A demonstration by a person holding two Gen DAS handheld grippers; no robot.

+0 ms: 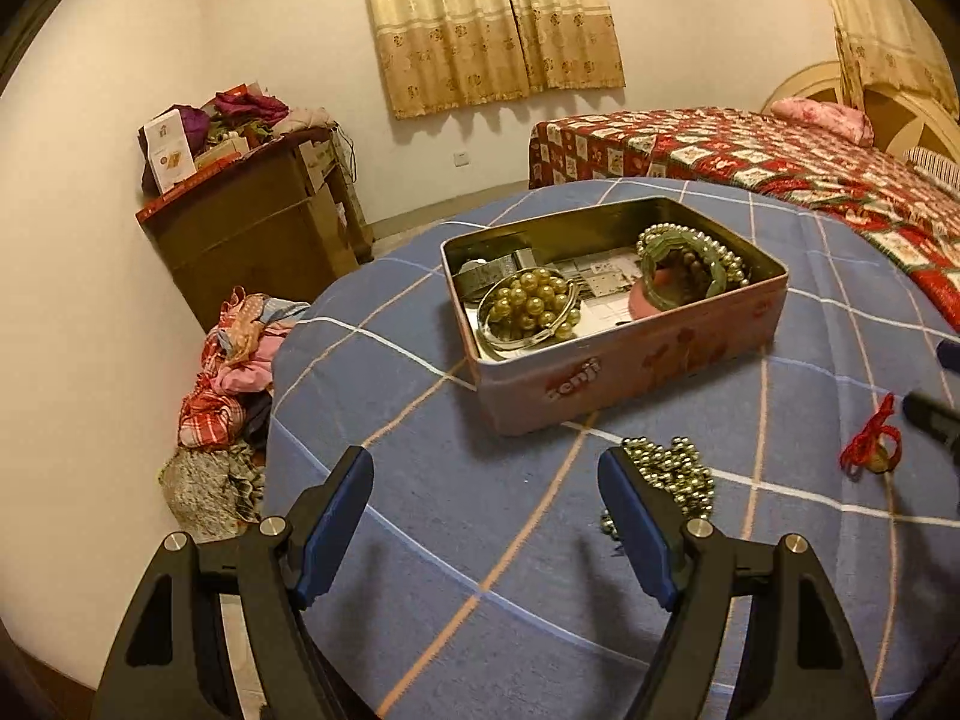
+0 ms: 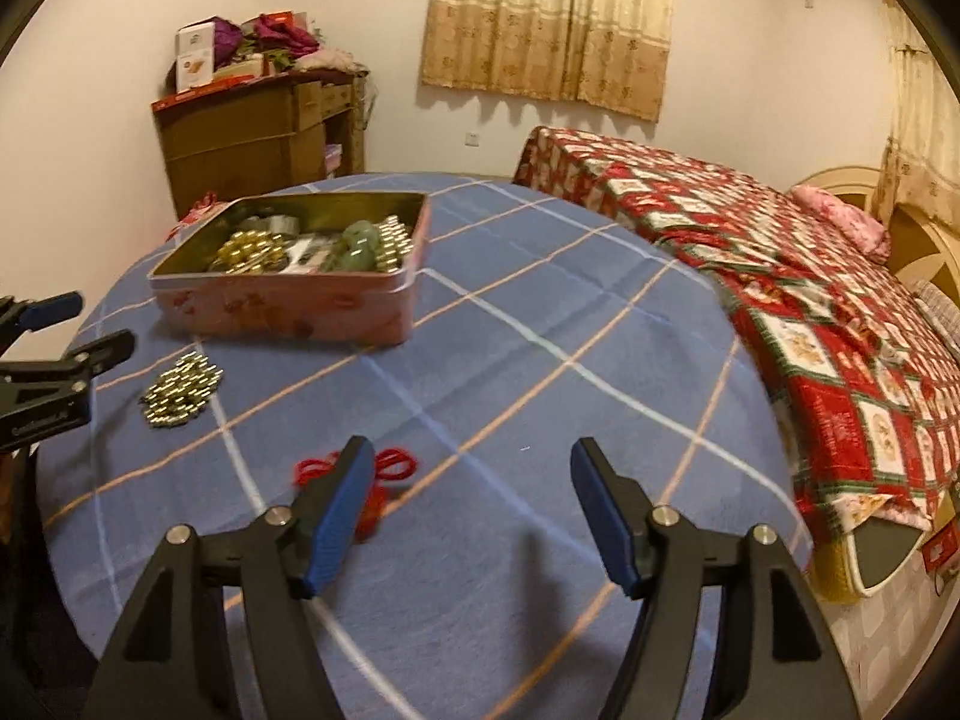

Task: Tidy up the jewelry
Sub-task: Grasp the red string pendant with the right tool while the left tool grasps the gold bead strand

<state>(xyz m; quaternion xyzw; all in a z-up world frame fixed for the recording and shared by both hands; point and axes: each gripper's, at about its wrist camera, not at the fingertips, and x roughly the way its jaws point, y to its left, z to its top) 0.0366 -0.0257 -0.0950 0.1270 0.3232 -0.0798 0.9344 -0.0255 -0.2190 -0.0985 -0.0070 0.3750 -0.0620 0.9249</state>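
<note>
Right wrist view shows my right tongs (image 2: 468, 459) spread with nothing between them, the red cord bracelet (image 2: 384, 471) lying behind their left finger, the heap of small gold beads (image 2: 183, 390) at ten o'clock, my left tongs (image 1: 486, 468) likewise apart, and the open pink rectangular tin (image 2: 288, 306) of jewelry beyond on the blue checked tablecloth (image 2: 540, 360).

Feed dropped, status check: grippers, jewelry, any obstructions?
Both hand-held grippers, left and right, open, empty. Bead chain and red cord outside tin. Nothing blocking.

Open pink tin (image 1: 630, 360) holding jewelry, gold bead chain (image 1: 672, 468), red cord (image 1: 870, 444) on cloth
</note>
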